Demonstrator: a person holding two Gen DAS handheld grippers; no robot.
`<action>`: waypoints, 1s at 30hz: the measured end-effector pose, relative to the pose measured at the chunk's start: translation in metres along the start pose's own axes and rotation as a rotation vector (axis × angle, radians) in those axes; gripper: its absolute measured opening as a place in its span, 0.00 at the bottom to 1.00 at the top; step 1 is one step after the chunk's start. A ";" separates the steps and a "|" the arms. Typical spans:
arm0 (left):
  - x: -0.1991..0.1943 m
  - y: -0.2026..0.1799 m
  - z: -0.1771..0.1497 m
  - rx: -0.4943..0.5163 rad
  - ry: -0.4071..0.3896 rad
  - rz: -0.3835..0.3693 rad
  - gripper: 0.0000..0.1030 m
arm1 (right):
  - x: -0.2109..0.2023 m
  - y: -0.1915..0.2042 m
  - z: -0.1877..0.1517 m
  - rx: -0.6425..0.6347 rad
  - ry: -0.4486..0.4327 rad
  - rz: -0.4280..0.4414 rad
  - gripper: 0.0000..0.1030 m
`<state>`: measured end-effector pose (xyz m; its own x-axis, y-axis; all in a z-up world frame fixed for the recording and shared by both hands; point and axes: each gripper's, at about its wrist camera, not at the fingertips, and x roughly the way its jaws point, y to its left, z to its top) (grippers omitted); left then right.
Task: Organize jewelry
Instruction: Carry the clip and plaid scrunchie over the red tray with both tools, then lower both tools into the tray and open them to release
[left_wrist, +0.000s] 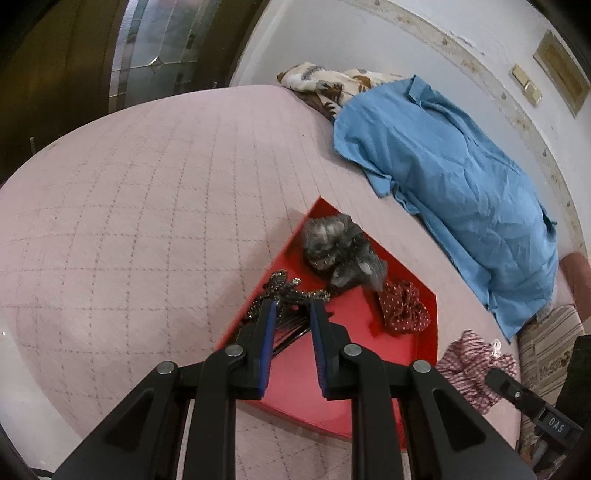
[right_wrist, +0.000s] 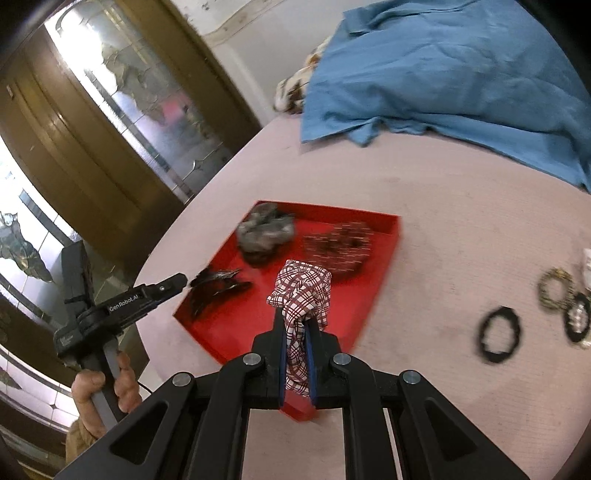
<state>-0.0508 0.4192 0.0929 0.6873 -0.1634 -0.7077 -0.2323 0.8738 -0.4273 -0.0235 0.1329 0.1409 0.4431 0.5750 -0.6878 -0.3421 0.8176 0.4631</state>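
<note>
A shallow square red tray (right_wrist: 384, 254) lies on the quilted pink bedspread (left_wrist: 140, 206). The right gripper (right_wrist: 295, 325) has its jaws pinched on a crumpled red-and-white plaid fabric scrunchie (right_wrist: 301, 291) above the tray. The left gripper (left_wrist: 291, 314), marked "GenRobot.AI", holds its jaws narrow on a black beaded hair comb (left_wrist: 280, 295) at the tray's edge. Fuzzy grey scrunchie (left_wrist: 340, 251) and dotted maroon scrunchie (left_wrist: 404, 306) rest inside.
</note>
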 end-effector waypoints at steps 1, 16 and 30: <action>0.000 0.003 0.001 -0.008 -0.001 -0.007 0.18 | 0.005 0.007 0.001 -0.004 0.006 0.003 0.09; 0.016 0.014 0.003 -0.079 0.042 -0.072 0.18 | 0.093 0.048 -0.011 -0.020 0.144 -0.003 0.09; -0.008 0.024 0.006 -0.146 -0.061 -0.173 0.44 | 0.102 0.061 -0.023 -0.073 0.152 -0.009 0.40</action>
<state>-0.0578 0.4440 0.0922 0.7647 -0.2733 -0.5835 -0.2011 0.7591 -0.6191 -0.0181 0.2407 0.0861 0.3180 0.5519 -0.7709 -0.4008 0.8151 0.4183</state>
